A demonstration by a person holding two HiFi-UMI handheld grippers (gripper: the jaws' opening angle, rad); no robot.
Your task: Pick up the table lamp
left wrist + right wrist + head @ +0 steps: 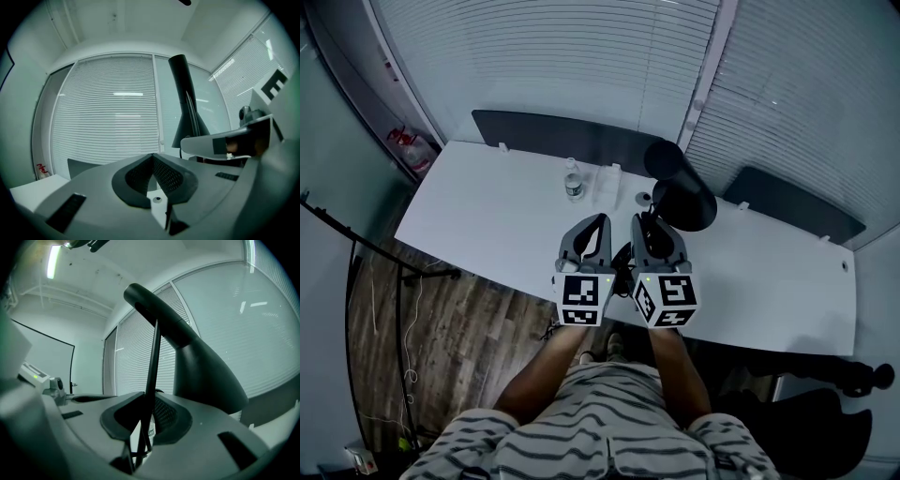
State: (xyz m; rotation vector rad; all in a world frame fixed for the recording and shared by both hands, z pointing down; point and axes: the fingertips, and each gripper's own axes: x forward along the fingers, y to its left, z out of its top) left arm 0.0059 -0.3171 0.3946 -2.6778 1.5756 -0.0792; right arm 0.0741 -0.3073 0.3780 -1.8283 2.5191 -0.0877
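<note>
The black table lamp has a cone shade and a thin dark stem. It stands out over the white table, just beyond my two grippers. My right gripper is shut on the stem, which runs up between its pads; the shade looms right above them. My left gripper is held close beside the right one, its jaws shut with nothing between them. From the left gripper view the lamp rises at right, behind the right gripper. The lamp's base is hidden.
A small clear bottle and a white item stand near the table's far edge, left of the lamp. Dark panels and window blinds lie behind the table. Wooden floor with a black stand is at left.
</note>
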